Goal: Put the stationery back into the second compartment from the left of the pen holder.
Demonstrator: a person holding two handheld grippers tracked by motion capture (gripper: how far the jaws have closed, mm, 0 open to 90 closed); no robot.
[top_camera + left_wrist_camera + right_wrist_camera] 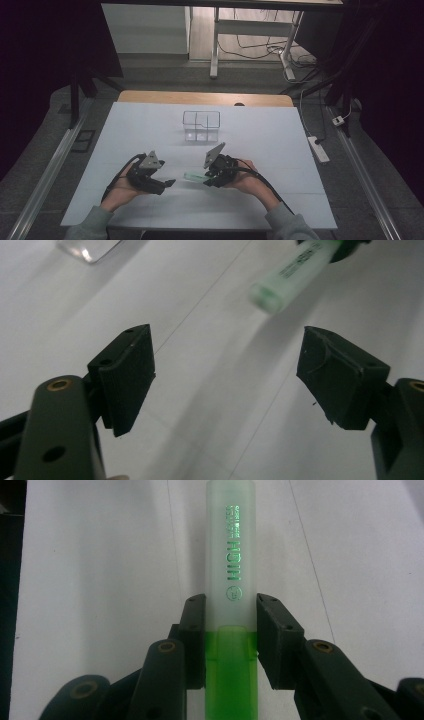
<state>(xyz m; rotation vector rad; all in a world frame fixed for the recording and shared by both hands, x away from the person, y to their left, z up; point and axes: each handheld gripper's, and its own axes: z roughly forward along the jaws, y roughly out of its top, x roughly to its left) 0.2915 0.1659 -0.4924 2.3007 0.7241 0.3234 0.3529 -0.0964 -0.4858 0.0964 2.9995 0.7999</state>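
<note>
A green highlighter (231, 580) with a frosted cap and bright green barrel sticks out lengthwise from my right gripper (230, 630), whose jaws are shut on it near where cap meets barrel. In the high view the right gripper (212, 176) holds the highlighter (194, 176) low over the white table, its cap pointing left. My left gripper (167, 184) is just to the left of the cap, a short gap away. Its jaws stand wide open around nothing (225, 385), and the highlighter's cap end (290, 275) hangs beyond them at upper right.
A clear, divided plastic organiser box (201, 125) stands at the middle of the white table sheet (275, 145); its corner (90, 249) appears in the left gripper view. Wooden table edge (150, 96) lies behind. A power strip (318, 149) lies on the floor right.
</note>
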